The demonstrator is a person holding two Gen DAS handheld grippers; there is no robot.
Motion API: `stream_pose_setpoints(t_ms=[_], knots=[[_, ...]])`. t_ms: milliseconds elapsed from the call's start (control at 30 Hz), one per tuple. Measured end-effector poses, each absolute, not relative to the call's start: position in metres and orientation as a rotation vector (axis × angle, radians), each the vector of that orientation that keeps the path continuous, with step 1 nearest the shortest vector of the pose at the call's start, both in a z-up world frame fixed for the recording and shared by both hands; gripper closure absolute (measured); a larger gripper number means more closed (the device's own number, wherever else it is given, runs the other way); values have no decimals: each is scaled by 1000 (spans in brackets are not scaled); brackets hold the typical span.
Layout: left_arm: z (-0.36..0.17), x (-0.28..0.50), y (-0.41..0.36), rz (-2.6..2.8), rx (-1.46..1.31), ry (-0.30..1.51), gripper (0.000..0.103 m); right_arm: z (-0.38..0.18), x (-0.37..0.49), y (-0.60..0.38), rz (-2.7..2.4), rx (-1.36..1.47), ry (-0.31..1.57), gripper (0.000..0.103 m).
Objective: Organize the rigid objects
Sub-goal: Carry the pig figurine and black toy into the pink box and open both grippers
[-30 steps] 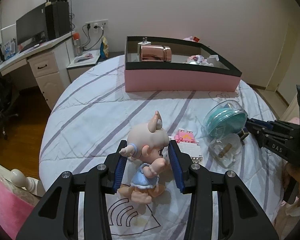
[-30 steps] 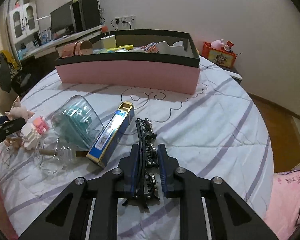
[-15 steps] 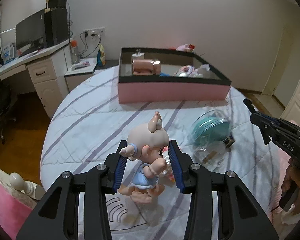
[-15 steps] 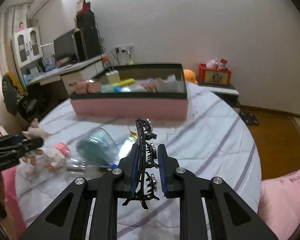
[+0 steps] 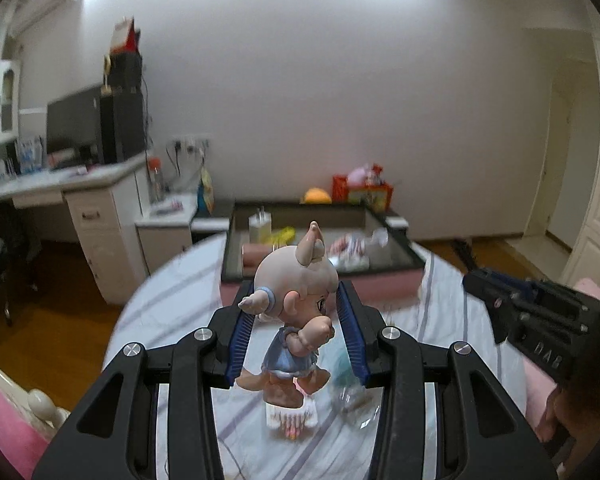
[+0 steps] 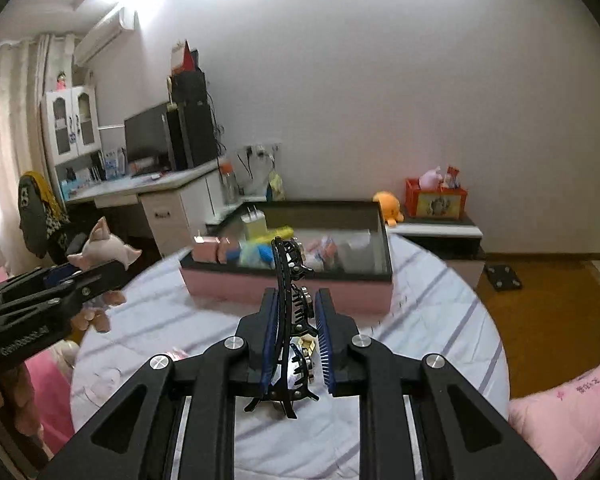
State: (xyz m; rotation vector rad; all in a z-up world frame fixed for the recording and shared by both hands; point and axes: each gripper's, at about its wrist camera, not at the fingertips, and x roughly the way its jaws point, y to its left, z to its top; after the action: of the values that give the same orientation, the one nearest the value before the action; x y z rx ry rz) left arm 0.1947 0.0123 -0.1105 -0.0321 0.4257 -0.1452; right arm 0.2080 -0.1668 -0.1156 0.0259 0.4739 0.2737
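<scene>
Looking along your left gripper [image 5: 296, 332]: its blue pads clamp a pig figurine [image 5: 294, 300], held upright above the striped bed [image 5: 172, 300], with the pink box [image 5: 388, 282] beyond.

Right wrist view: your right gripper [image 6: 296, 340] is clenched on a black hair claw clip [image 6: 290, 320], lifted off the bed, box ahead; the left gripper carries the figurine at far left.

Black tongs [image 5: 296, 332] w/ blue ribbed pads [image 5: 240, 338], silver screws, white lettering.
</scene>
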Motion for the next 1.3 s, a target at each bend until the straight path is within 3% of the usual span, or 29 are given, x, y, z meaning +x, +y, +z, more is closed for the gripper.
stream_pose_setpoints(t_ms=[233,533,967,1300], knots=[[-75,182,1,-103,0,270,61,-84,203,-159,274,10,386,84],[-64,188,-10,-71,74,206,61,-67,206,-153,279,-1,328,84],[-66,223,-21,-82,104,212,61,-68,233,-148,280,-10,327,84],[-80,307,-25,-122,126,315,61,-89,306,-152,260,-54,421,84]])
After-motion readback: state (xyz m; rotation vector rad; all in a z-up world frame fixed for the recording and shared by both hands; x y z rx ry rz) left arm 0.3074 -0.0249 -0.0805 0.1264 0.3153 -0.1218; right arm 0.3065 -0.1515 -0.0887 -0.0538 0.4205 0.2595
